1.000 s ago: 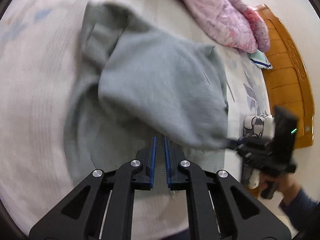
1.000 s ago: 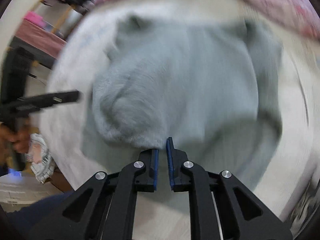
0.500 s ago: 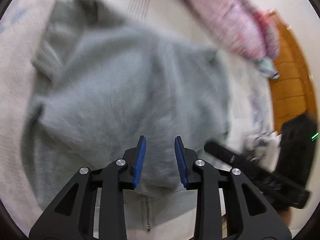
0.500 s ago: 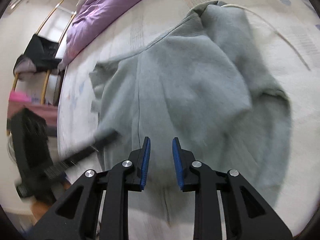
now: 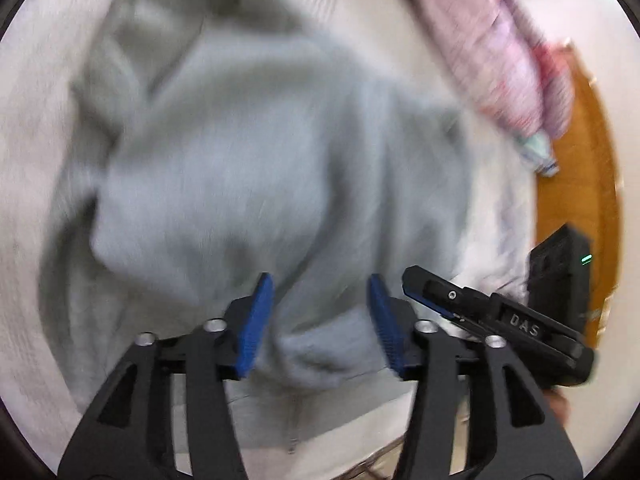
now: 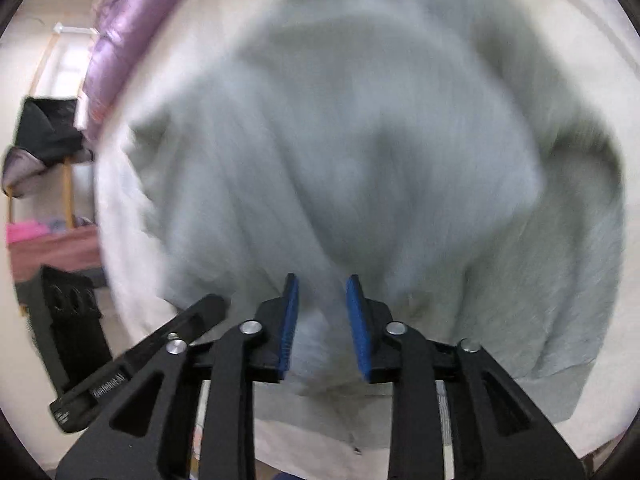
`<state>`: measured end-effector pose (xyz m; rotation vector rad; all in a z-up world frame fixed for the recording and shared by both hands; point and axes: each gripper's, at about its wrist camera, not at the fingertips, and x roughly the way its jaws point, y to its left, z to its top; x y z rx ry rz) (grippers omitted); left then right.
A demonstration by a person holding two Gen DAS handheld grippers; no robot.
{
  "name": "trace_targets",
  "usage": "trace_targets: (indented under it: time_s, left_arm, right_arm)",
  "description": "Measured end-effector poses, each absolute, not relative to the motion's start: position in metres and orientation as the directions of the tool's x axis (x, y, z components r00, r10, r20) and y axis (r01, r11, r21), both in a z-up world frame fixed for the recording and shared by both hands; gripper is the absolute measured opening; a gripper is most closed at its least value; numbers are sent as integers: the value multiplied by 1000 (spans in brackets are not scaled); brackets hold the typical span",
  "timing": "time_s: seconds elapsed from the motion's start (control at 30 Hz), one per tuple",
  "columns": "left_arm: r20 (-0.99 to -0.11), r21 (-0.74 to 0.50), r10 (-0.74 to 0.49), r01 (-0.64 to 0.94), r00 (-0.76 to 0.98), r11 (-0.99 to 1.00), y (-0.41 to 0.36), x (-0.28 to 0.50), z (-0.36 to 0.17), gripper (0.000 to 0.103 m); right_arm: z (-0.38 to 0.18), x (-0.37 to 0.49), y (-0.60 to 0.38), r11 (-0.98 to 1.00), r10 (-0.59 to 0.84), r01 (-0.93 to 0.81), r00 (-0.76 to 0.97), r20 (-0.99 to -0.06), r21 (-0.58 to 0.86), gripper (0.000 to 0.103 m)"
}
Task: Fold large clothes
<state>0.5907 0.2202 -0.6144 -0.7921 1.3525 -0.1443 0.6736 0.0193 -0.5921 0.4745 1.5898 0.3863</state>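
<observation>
While both views are smearing with motion blur, a grey sweatshirt [image 5: 256, 184] is lying bunched and partly folded over itself on a pale bed sheet [image 5: 28, 160]. The left gripper [image 5: 320, 316] is pointing down at the garment's near edge, its jaws opening, blue pads apart, with a fold of fabric sitting between them but not pinched. The right gripper [image 6: 322, 320] is also opening, with a narrower gap and grey cloth between the pads, not pressed. Each gripper is showing in the other's view, just beside it. A pink quilt [image 5: 500, 60] is lying at the bed's far side, near a wooden headboard [image 5: 580, 184]. A purple blanket [image 6: 120, 40] is sitting along the other edge.
</observation>
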Motion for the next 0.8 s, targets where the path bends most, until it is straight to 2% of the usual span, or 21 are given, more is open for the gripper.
trace_targets:
  time_s: [0.03, 0.13, 0.2, 0.23, 0.37, 0.6, 0.63, 0.7, 0.73, 0.77, 0.8]
  left_arm:
    - [-810, -586, -515, -354, 282, 728, 230, 600, -605, 67]
    - [-817, -577, -480, -412, 320, 705, 259, 635, -594, 68]
    - [-833, -553, -448, -482, 325, 680, 278, 661, -596, 69]
    - [-836, -549, -444, -500, 323, 670, 287, 672, -599, 72]
    - [-871, -487, -395, -613, 292, 622, 318, 718, -617, 75]
    - [-902, -387, -402, -713, 160, 584, 334, 761, -670, 75]
    - [-903, -378, -402, -721, 149, 581, 335, 763, -675, 75]
    - [-905, -370, -404, -721, 135, 586, 335, 764, -680, 73]
    - [-908, -361, -398, -726, 131, 586, 335, 764, -680, 69]
    - [-913, -348, -390, -728, 120, 590, 334, 765, -680, 64]
    - [-922, -330, -370, -724, 112, 605, 336, 764, -679, 47]
  right_arm:
    - [-583, 684, 17, 854, 517, 75, -19, -856, 514, 46]
    - [-567, 732, 5, 849, 505, 145, 60, -861, 508, 61]
    - [-570, 764, 3, 831, 502, 235, 71, -862, 503, 63]
    - [-574, 775, 1, 825, 501, 264, 67, -863, 500, 67]
    - [-594, 825, 2, 786, 498, 390, 60, -865, 480, 69]
    - [-637, 859, 13, 817, 399, 460, -14, -917, 349, 69]
    - [-643, 859, 13, 817, 395, 464, -19, -918, 342, 68]
    - [-653, 857, 8, 812, 389, 476, -10, -921, 338, 55]
    - [-654, 855, 4, 812, 385, 477, -4, -923, 337, 43]
    - [-655, 852, 0, 812, 382, 478, 1, -924, 336, 31]
    - [-655, 850, -2, 813, 384, 473, 6, -923, 341, 27]
